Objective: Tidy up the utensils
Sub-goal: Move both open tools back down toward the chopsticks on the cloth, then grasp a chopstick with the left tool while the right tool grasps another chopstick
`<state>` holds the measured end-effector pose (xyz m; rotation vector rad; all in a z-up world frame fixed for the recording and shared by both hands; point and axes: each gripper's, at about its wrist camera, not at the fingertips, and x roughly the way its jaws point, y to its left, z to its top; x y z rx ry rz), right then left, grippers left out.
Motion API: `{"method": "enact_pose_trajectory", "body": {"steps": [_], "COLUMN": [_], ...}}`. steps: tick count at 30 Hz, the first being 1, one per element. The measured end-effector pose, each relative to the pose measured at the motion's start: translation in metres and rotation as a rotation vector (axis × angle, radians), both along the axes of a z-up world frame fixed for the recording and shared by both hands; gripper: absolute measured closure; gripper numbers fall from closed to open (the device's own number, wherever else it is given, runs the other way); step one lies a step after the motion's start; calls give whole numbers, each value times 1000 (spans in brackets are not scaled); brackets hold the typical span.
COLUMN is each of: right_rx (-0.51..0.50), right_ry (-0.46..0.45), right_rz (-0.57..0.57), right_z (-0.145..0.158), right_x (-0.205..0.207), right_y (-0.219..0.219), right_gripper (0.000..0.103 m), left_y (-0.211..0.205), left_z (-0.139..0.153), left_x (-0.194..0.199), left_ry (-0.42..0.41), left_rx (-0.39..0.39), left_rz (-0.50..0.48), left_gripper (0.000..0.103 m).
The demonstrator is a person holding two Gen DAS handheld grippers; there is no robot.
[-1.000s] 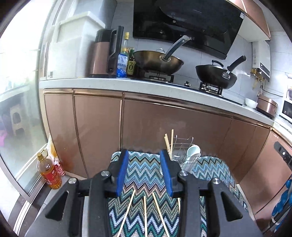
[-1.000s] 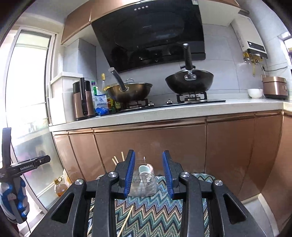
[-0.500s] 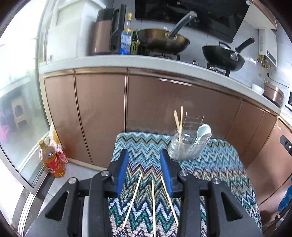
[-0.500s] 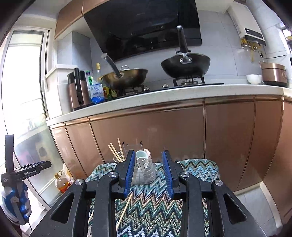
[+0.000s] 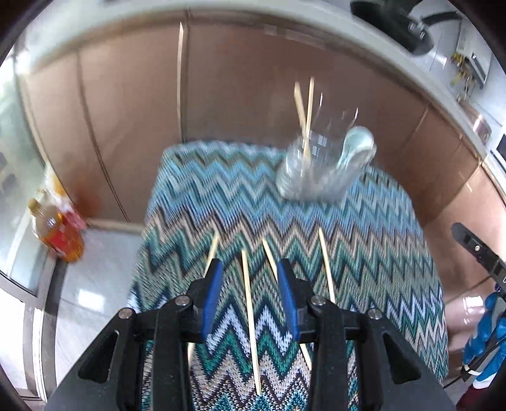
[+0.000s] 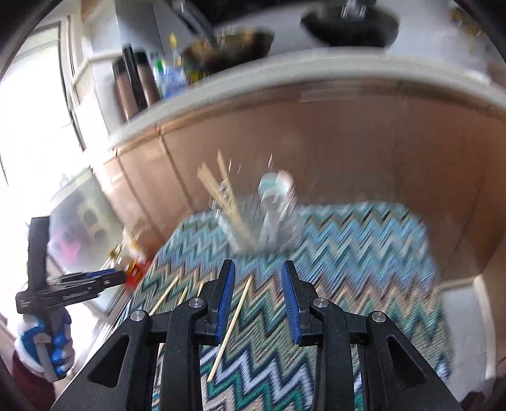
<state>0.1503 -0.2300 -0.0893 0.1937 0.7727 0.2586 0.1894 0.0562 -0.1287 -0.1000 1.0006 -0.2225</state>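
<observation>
Because nothing sits between their blue pads, the left gripper and right gripper both hover released over the zigzag-patterned cloth. Four pale chopsticks lie loose at twelve o'clock from the left gripper, probably awaiting collection. Farther off, at one o'clock, the wire utensil holder carries two upright chopsticks and a pale spoon, blurred.

A zigzag-patterned cloth in blues, greens and beige covers the tabletop, which stands before copper-brown cabinet doors under a pale counter. On that counter sit a brass-coloured wok, a black wok and a brown jug, all blurred. An oil bottle stands on the floor by the cabinets.
</observation>
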Motion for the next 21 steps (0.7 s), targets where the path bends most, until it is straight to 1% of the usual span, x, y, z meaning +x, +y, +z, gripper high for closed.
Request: {"method": "enact_pose_trajectory", "body": {"steps": [1, 3, 9, 11, 12, 15, 17, 21], "right_rx": [8, 15, -4, -29, -38, -49, -52, -62], "right_ry": [47, 111, 300, 338, 356, 397, 420, 467], "right_rz": [22, 45, 120, 130, 135, 143, 143, 143], "right_z": [-10, -27, -73, -85, -90, -104, -111, -125], "right_x": [9, 22, 68, 79, 85, 101, 109, 122], "right_y": [5, 12, 41, 50, 54, 61, 64, 70], "right_gripper": [72, 74, 78, 79, 80, 83, 87, 89], "left_y": [-2, -5, -10, -13, -14, -18, -18, -22], "left_z": [-8, -25, -62, -71, -76, -85, -87, -95], "left_x": [5, 19, 55, 63, 67, 75, 78, 83], "left_ry": [34, 106, 257, 281, 294, 322, 333, 362], "left_rx": [-5, -13, -9, 15, 27, 28, 28, 23], "left_rz": [-10, -29, -51, -50, -53, -68, -75, -93], "left_gripper": [69, 69, 70, 72, 76, 84, 86, 90]}}
